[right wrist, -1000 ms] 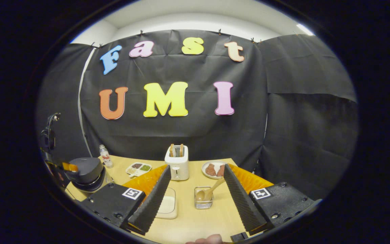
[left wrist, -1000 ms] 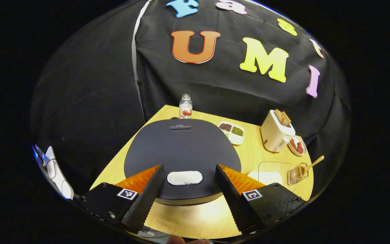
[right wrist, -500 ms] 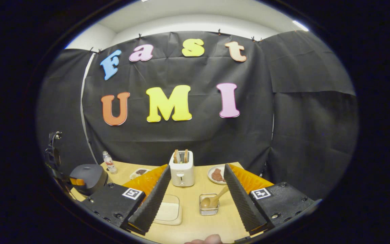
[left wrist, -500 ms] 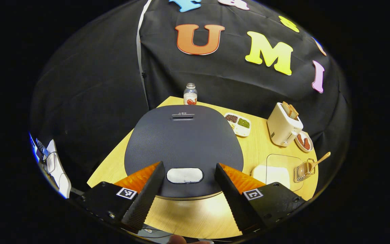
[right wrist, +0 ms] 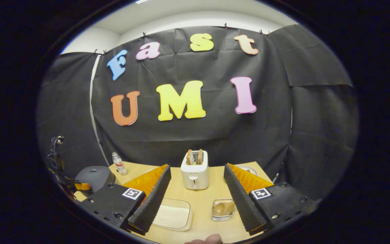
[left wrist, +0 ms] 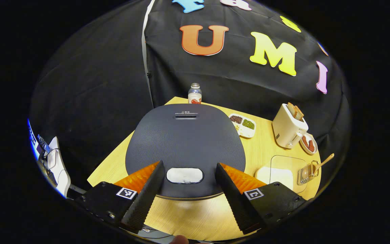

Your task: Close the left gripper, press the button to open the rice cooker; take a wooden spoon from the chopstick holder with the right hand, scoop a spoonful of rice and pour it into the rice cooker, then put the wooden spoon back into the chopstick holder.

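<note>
Two ribbed fingers flanking oval button.

Toaster with two slices upright on tabletop; bottle, divided snack tray, small plate beyond gripper

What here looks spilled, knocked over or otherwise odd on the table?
Nothing stands out: the rice cooker is shut, the toaster upright, and the wooden spoon sits in its chopstick holder.
</note>
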`<state>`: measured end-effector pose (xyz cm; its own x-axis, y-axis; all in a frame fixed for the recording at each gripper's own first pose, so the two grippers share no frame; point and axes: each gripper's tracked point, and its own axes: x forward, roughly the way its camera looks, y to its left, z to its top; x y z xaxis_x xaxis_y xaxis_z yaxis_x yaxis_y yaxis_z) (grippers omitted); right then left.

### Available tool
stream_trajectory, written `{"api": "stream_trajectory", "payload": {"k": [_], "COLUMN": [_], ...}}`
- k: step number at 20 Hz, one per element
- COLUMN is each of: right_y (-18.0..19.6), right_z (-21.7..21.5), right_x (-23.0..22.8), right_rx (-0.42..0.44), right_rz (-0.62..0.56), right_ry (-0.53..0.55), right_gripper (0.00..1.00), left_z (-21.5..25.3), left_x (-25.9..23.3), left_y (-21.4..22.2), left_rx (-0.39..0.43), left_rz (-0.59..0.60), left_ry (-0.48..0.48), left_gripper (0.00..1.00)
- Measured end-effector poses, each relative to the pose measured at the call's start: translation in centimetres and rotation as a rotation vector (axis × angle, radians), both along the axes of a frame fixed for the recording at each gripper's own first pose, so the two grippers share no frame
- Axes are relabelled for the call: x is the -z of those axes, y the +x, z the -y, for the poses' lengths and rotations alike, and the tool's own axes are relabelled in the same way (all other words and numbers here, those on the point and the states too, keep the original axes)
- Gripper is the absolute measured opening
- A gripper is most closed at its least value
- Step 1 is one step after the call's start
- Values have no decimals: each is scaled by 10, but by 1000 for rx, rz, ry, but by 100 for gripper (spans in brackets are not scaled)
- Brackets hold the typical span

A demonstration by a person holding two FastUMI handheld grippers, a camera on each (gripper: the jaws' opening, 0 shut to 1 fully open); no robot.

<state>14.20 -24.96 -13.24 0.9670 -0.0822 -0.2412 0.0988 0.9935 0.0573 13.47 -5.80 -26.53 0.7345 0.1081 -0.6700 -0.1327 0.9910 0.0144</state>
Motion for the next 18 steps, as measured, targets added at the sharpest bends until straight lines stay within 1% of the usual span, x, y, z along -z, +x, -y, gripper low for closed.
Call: {"api": "stream_trajectory", "payload": {"k": [1,2,3,4,6,7,8,10,11,12,13,14,15,18], "right_y": [3,5,6,4,-4,-10,-18,-35,-46,-57,-71,-86,-102,-158], "right_z": [0,-1,-2,-4,-10,-12,-15,-24,-30,-36,-42,-48,-54,-71], "right_x": [2,2,2,-1,-8,-13,-18,-28,-33,-38,-43,-51,-58,-76], "right_rx": [-9,-17,-24,-30,-37,-38,-38,-39,-40,-41,-38,-34,-25,-6], "right_rz": [-2,0,2,10,27,38,50,69,77,85,95,110,122,158], "right_ry": [7,12,14,15,6,0,-6,-12,-13,-16,-21,-26,-29,-41], "right_gripper": [100,98,100,98,98,100,100,100,100,100,100,98,100,100], "left_z": [-1,-1,-1,-2,-1,1,4,14,22,30,34,39,44,51], "left_x": [0,-1,-3,-6,-16,-24,-36,-65,-79,-101,-115,-132,-147,-182], "left_y": [1,3,4,6,2,0,-3,-13,-20,-29,-43,-56,-71,-125], "left_rx": [-7,-14,-21,-32,-44,-42,-32,21,61,94,124,154,185,258], "left_rz": [0,3,9,18,45,72,104,192,233,265,303,347,388,495], "left_ry": [4,6,2,-7,-22,-23,-23,-27,-28,-17,-6,-1,4,12], "left_gripper": [100,99,99,99,97,96,96,96,96,96,96,96,96,96]}}
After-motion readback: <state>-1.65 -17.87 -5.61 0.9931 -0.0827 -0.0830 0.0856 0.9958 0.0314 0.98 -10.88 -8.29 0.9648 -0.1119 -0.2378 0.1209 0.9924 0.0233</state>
